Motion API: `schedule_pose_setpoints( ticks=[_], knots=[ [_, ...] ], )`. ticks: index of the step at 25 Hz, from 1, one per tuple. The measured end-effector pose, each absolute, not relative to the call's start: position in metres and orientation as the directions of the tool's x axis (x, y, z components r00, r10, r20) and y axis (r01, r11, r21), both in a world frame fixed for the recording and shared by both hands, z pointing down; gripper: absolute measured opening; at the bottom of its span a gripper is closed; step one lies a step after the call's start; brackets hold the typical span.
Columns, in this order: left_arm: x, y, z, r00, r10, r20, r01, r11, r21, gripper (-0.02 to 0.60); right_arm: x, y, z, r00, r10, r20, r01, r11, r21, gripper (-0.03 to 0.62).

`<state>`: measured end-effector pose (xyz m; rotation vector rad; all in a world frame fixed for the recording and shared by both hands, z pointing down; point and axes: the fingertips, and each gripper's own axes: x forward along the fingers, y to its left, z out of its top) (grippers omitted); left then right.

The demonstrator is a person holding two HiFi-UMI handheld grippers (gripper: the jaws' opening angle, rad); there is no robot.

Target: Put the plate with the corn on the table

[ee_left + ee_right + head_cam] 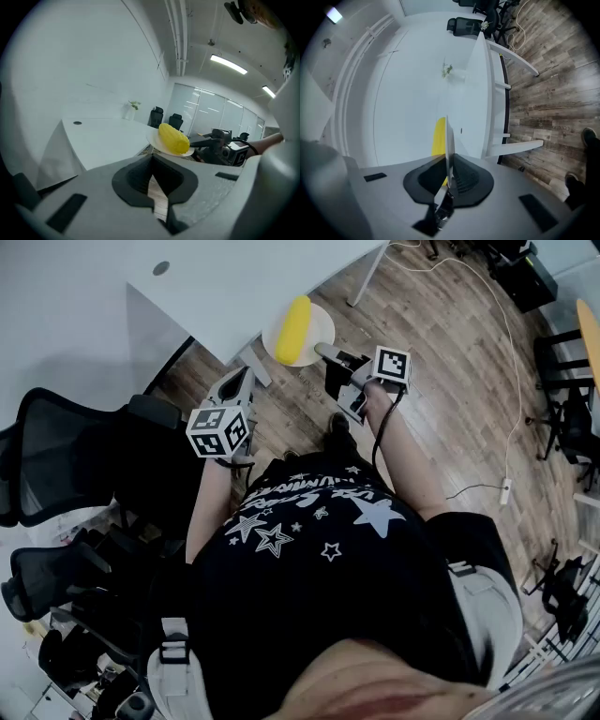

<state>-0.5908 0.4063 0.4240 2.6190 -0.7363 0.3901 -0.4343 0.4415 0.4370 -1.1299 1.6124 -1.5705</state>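
Wood-plank flooring (450, 381) is filling most of the head view, with a white rectangular table (234, 277) running along the upper left.

Right hand: arm is reaching forward, roughly level. The right gripper (328, 352) is clamping the near rim of a round white plate (319, 329). In the right gripper view the plate (449, 140) is showing edge-on, pinched between the dark pads. A yellow corn cob (293, 329) is lying on it, visible there (439, 136) on one side of the rim.

Task thing: the plate is hanging in the air right at the table's near edge, close to a corner, not resting on the top. From the left gripper view it (154, 139) and the cob (173, 138) are sitting just beyond the table (108, 136).

Left hand: the left gripper (246, 381) is hovering lower and to the left, tipping slightly down and pointing toward the table. Its jaws are meeting at the tips with nothing between them.

Around: black office chairs (56, 456) are crowding the left side, beside the person's left arm. A thin pale cable (511, 362) is trailing across the floor at right, well clear. Nothing is lying on the table near the plate.
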Motion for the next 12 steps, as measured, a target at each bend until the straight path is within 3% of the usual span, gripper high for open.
schedule_pose_setpoints(
  ticks=[12],
  knots=[
    [-0.594,0.415,0.424,0.836,-0.423,0.349,-0.529,-0.790,0.310,0.005,-0.443,0.456,0.431,-0.444,-0.887,0.125,-0.170,-0.054,-0.984,0.031]
  ],
)
